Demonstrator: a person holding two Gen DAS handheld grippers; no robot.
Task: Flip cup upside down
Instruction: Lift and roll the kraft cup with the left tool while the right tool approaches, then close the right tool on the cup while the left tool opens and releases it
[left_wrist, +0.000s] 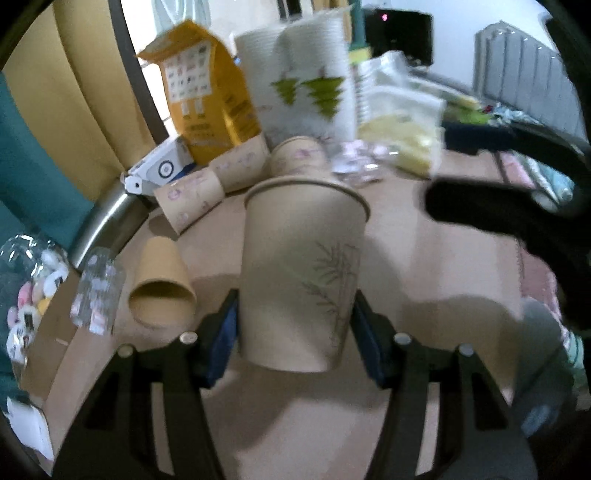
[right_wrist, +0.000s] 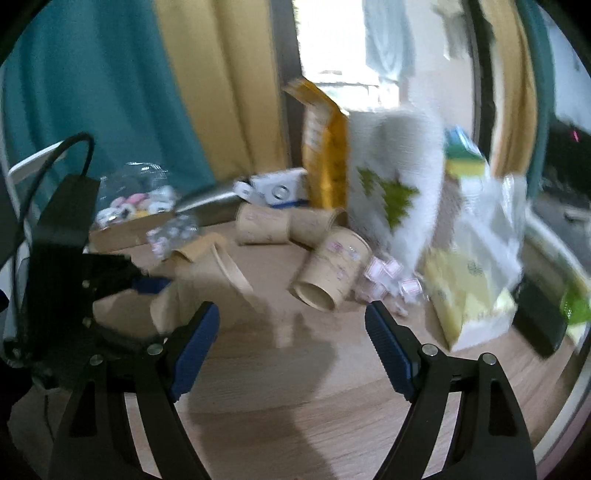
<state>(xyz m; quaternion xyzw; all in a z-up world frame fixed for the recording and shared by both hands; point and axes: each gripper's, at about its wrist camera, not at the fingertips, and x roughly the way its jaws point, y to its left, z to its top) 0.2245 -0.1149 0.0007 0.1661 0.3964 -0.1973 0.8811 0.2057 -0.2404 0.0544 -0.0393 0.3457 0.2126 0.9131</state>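
Observation:
A tan paper cup with a bamboo print sits between the blue pads of my left gripper, which is shut on its lower body. The rim is away from the camera and its base is nearest me; it is held above the wooden table. In the right wrist view the same cup shows tilted at the left, held by the left gripper. My right gripper is open and empty over the table.
Several other paper cups lie on their sides on the table. A yellow carton, a white bag with green trees, a tissue pack and small wrapped candies stand at the back. The right gripper's black body shows at right.

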